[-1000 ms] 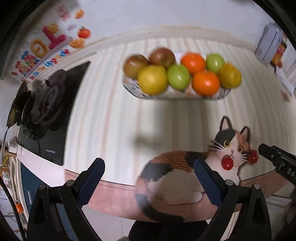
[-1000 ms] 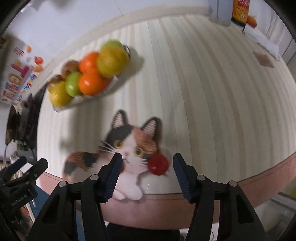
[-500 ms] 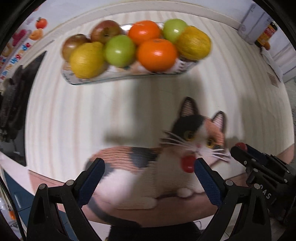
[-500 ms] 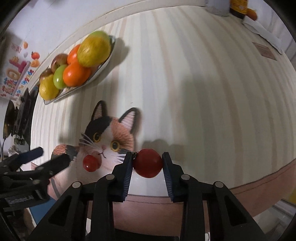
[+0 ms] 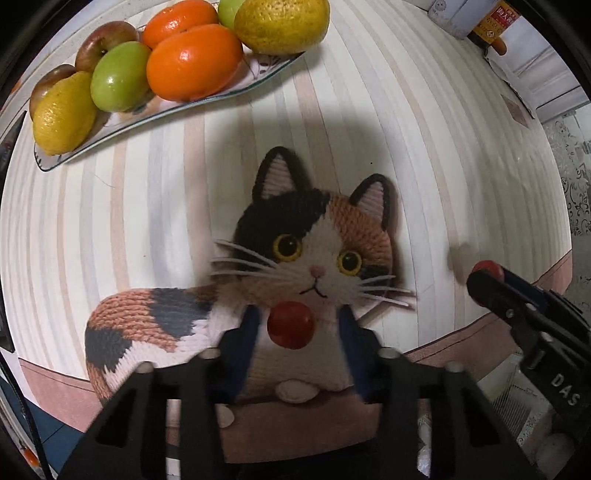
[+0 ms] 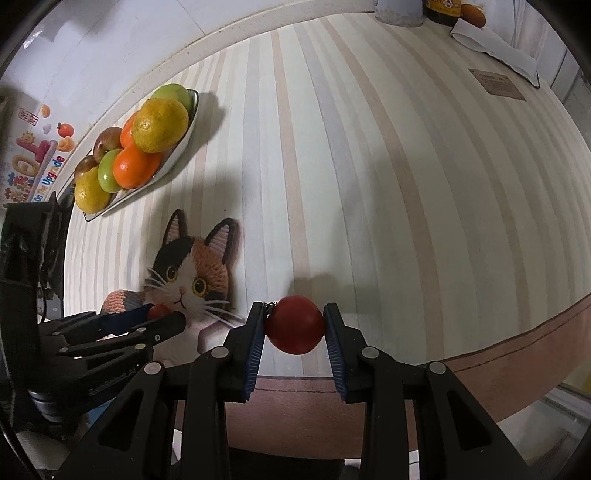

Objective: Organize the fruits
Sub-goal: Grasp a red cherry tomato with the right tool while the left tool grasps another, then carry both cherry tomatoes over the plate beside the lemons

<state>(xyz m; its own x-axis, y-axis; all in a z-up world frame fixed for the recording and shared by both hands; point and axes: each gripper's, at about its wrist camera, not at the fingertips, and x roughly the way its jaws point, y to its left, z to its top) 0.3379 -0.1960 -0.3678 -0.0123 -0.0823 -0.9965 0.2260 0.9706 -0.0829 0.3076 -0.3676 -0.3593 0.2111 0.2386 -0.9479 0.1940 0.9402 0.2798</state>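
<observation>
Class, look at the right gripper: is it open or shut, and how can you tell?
Shut. The right gripper has both blue pads pressed against the sides of a red tomato, which hangs clear of the striped table.

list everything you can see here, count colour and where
cherry tomatoes: 2, red, one clamped in right gripper, one on cat mat between left gripper's fingers
cat mat: 1, calico, on table near front edge
plate: 1, white patterned, far left of table
oranges: 2, orange, on plate
yellow citrus: 2, on plate
green fruits: 2, on plate
apples: 2, red-brown, on plate
table: 1, pale striped
left gripper: black, open
right gripper: black, shut
</observation>
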